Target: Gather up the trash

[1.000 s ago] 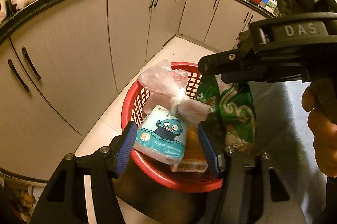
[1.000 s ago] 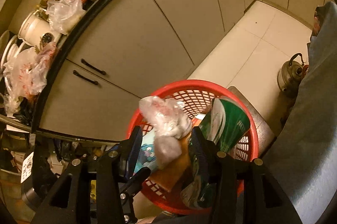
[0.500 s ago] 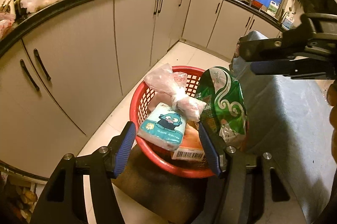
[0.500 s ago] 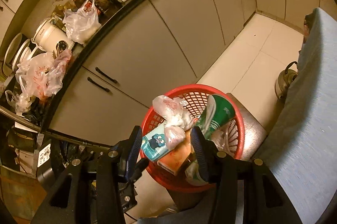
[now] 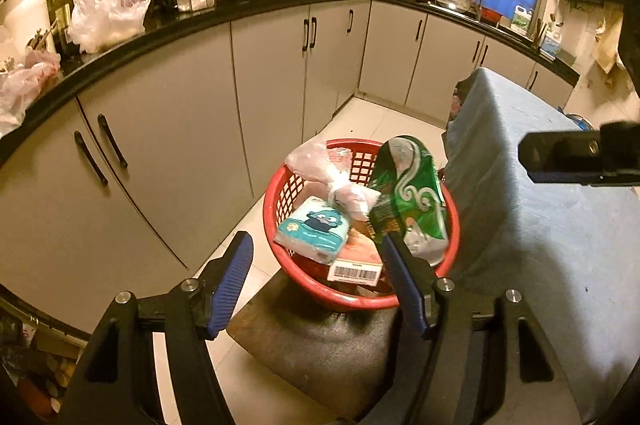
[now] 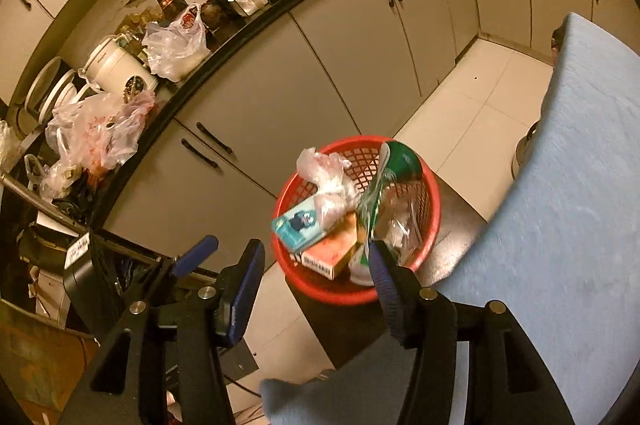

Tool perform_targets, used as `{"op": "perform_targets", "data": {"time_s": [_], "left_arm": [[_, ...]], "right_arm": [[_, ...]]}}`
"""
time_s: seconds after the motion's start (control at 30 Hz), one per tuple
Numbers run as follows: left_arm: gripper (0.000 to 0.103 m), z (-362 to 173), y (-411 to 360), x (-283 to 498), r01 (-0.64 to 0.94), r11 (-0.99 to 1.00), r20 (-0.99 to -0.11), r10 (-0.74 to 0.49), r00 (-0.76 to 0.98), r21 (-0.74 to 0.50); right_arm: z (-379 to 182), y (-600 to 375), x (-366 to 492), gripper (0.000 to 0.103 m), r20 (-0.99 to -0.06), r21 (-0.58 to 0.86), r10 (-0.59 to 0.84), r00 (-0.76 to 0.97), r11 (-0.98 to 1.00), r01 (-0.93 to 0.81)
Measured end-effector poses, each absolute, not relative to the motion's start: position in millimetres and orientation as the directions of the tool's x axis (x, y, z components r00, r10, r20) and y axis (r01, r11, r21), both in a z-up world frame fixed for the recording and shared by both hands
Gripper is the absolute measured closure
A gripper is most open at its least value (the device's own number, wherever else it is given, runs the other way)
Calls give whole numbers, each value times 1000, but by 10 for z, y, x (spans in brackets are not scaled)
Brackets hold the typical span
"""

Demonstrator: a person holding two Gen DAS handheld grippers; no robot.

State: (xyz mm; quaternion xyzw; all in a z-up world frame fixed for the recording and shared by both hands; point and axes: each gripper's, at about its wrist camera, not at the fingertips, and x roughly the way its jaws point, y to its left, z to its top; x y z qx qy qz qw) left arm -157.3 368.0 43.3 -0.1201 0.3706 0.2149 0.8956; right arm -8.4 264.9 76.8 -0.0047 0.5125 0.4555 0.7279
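Both my left gripper (image 5: 316,279) and right gripper (image 6: 316,285) have empty jaws opening above the red basket (image 5: 320,295) of trash on the stool, and I figure the tall green bag (image 5: 412,189) could tip out if bumped.

My left gripper (image 5: 316,281): black plastic frame, two angular arms, ribbed blue pads (image 5: 233,277) on the inner faces, round silver screws on top of each arm. My right gripper (image 6: 316,289) is the same build: black body, blue ribbed pads (image 6: 245,299), silver screw heads. From the left camera its black side bar shows one small screw and a blue strip underneath.
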Motion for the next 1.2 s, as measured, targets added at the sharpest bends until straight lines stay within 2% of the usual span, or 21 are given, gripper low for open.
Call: {"op": "perform_targets", "data": {"time_s": [0.33,0.47,0.63,0.7,0.87,1.2], "left_arm": [[35,618,3386,-1779,-485,874,-682,345,645,-17],[22,732,3260,-1950,-506,863,-650,379,659,-10],[19,837,3018,-2166,-494,869,-609,403,684,20],[12,859,2935,-2246,-493,869,-593,413,691,30],[8,890,2768,-2378,-503,862,-572,447,688,69],[7,852,2832,-2496,-543,837,-584,471,661,60]], "right_arm": [[882,2176,-317,44,-737,434,663,130,612,-661],[951,1925,-521,40,-723,397,661,200,634,-663],[979,1661,-777,40,-700,386,670,247,646,-658],[983,1543,-905,39,-692,368,664,283,662,-653],[968,1348,-1136,39,-682,361,665,306,669,-650],[849,1166,-1310,38,-691,361,646,323,696,-620]]}}
